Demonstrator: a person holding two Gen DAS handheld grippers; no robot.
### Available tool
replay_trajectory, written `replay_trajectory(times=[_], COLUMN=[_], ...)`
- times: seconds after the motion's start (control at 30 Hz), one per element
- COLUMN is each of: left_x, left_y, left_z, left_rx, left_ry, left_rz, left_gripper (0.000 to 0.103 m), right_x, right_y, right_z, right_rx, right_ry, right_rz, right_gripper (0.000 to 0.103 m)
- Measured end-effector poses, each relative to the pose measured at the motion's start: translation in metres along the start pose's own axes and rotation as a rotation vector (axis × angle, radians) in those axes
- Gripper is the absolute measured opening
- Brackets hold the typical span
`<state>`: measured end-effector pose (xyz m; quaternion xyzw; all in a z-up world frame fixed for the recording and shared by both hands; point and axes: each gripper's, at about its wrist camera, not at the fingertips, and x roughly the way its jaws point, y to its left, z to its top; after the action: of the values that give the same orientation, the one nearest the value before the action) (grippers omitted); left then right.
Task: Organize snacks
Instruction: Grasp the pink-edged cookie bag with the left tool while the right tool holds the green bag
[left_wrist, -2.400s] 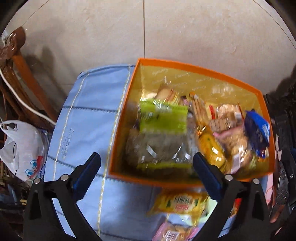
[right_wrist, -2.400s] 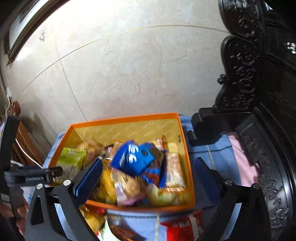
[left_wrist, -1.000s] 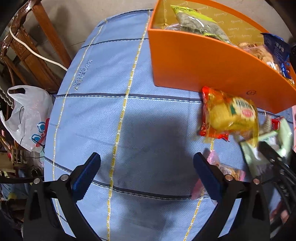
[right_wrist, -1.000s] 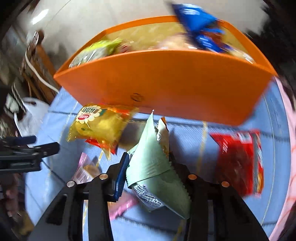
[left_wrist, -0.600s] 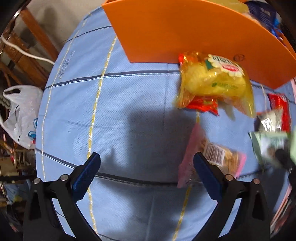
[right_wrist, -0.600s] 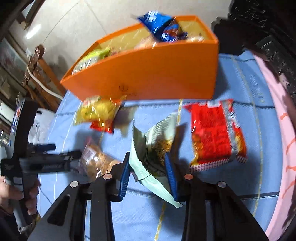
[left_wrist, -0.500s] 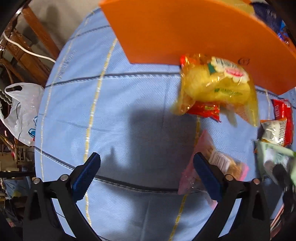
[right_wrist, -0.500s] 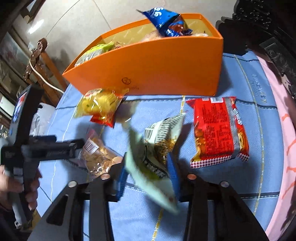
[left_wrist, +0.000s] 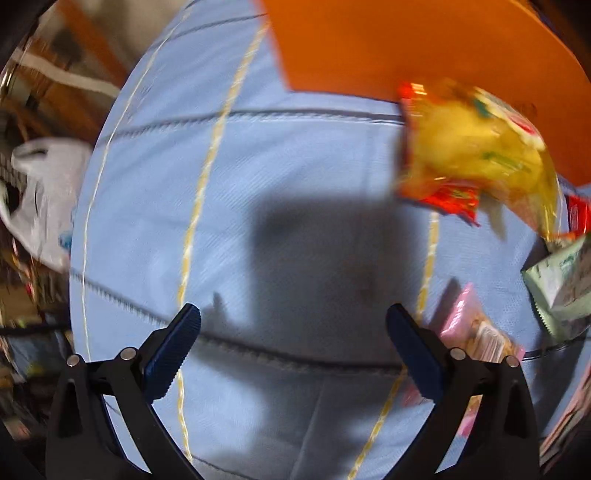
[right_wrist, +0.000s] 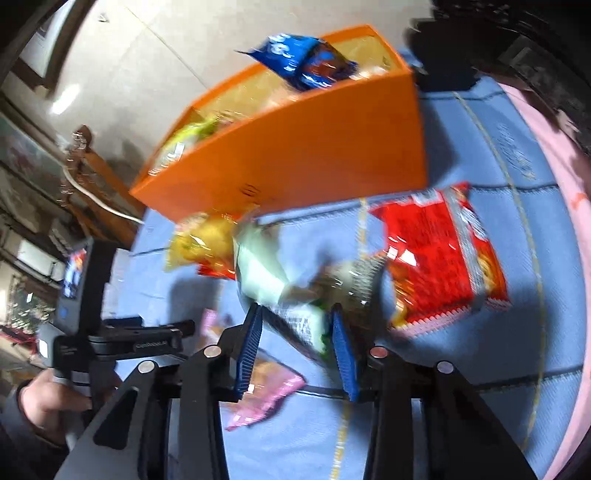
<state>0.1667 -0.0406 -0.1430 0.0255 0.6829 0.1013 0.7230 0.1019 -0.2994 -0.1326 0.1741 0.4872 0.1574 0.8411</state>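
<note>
My right gripper (right_wrist: 297, 314) is shut on a pale green snack packet (right_wrist: 266, 273) and holds it above the blue cloth; the packet also shows at the right edge of the left wrist view (left_wrist: 561, 284). The orange box (right_wrist: 295, 158) full of snacks stands behind, a blue packet (right_wrist: 299, 62) sticking out on top. A yellow packet (right_wrist: 207, 240), a red packet (right_wrist: 439, 254) and a pink packet (right_wrist: 262, 395) lie on the cloth. My left gripper (left_wrist: 293, 321) is open and empty over bare cloth, left of the yellow packet (left_wrist: 476, 147) and pink packet (left_wrist: 476, 332).
The blue cloth (left_wrist: 258, 166) with yellow stripes covers the round table. A white plastic bag (left_wrist: 40, 192) and wooden furniture (right_wrist: 92, 166) are off the left edge. Dark carved wood (right_wrist: 535, 48) stands at the right. A pink cloth edge (right_wrist: 569, 229) runs along the right side.
My right gripper has lifted and swung the green packet, which blurs in motion. My left gripper has shifted left, so the snacks sit further right in its view.
</note>
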Motion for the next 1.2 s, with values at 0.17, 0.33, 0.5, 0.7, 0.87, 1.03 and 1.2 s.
replay_trajectory(times=[0.17,0.33,0.5,0.7,0.87,1.03,1.2], left_x=[0.002,0.007,-0.003,-0.020,-0.023,-0.033,-0.035], left_y=[0.011,0.012,0.011,-0.003,-0.024,-0.051,-0.095], left_z=[-0.017,-0.029,-0.036,-0.050,-0.043,-0.021,-0.028], left_rx=[-0.003,0.005,0.007,-0.053,-0.126,-0.143,-0.014], left_ry=[0.020,0.051,0.049,0.092,0.093,0.066,0.059], left_rz=[-0.003,-0.012,-0.041,-0.123,-0.082,-0.032,0.065], left_gripper=[0.098,0.098,0.098,0.098,0.098,0.098,0.099], right_x=[0.028,0.052,0.048,0.000,-0.030,-0.036,-0.042], right_y=[0.024,0.056,0.066,0.013,-0.005,-0.007,-0.004], right_z=[0.017,0.028,0.030,0.018,-0.003,-0.025,-0.033], right_rx=[-0.129,-0.255,-0.259,0.029,0.072,0.064,0.047], right_ry=[0.002,0.030,0.063,-0.009,-0.033,-0.019,-0.011], right_rz=[-0.076,-0.128,-0.095,0.054,0.041,0.044,0.045], right_gripper=[0.079,0.055,0.028,0.028,0.028,0.028,0.029])
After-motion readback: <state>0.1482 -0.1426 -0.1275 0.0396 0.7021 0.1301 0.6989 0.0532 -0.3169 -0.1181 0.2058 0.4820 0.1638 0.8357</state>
